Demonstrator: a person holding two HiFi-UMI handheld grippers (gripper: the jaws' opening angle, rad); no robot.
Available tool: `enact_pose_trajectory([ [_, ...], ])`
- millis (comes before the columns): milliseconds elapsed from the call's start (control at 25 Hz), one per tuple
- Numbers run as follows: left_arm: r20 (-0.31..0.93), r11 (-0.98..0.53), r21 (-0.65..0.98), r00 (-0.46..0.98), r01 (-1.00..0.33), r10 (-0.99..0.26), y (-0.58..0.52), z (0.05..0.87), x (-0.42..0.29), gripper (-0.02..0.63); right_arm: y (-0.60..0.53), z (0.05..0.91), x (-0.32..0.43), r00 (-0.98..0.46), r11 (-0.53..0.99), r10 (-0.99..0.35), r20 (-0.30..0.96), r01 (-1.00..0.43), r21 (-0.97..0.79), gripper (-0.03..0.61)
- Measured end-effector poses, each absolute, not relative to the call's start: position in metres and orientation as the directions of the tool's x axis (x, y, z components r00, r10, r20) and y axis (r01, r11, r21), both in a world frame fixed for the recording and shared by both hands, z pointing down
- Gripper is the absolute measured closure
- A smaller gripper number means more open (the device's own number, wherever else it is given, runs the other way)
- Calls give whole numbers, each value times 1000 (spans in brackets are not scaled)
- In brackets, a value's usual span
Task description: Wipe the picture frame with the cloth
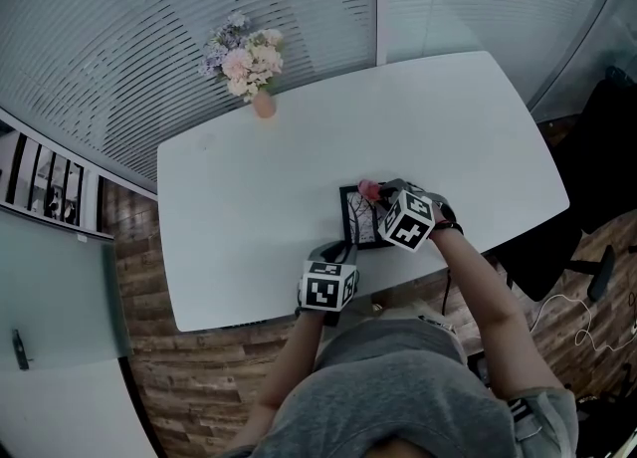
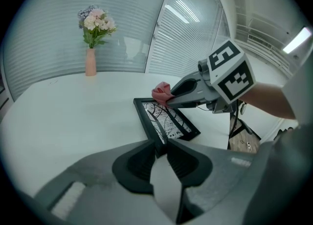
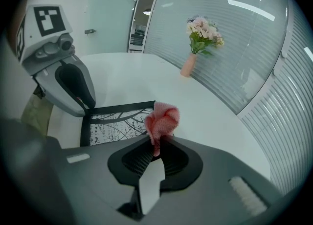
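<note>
Left tool (image 2: 161,146) pins picture frame (image 2: 169,121) (print unreadable); right tool (image 3: 157,142) pinches cloth (image 3: 162,119).

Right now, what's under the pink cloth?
The far corner of the picture frame, flat on the white table. The right hand-held gripper pinches the cloth over it; the cloth covers that spot, so contact cannot be seen.

The left gripper (image 1: 341,249) sits close to the body on a short, bent forearm (image 1: 296,361). Its fingers (image 2: 138,163) are closed on the near corner of the picture frame (image 2: 167,120). The right gripper (image 1: 376,190) reaches further out over the surface, ahead and to the right of the left one, on a bare, extended forearm (image 1: 488,292). Its fingers (image 3: 174,159) pinch the cloth (image 3: 162,118), which bunches beyond their tips.
</note>
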State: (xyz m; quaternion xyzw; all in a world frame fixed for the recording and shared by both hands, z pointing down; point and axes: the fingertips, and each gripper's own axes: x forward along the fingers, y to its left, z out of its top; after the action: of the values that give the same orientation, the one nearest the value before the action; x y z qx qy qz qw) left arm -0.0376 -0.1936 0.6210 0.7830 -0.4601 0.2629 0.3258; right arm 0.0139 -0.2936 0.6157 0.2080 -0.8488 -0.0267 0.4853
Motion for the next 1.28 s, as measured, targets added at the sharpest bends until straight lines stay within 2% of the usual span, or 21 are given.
enact_pose_trajectory([
  [1280, 711, -332, 251, 406, -909, -574, -194, 621, -39, 532, -216, 618, 18, -457, 955, -268, 848, -243, 170, 538],
])
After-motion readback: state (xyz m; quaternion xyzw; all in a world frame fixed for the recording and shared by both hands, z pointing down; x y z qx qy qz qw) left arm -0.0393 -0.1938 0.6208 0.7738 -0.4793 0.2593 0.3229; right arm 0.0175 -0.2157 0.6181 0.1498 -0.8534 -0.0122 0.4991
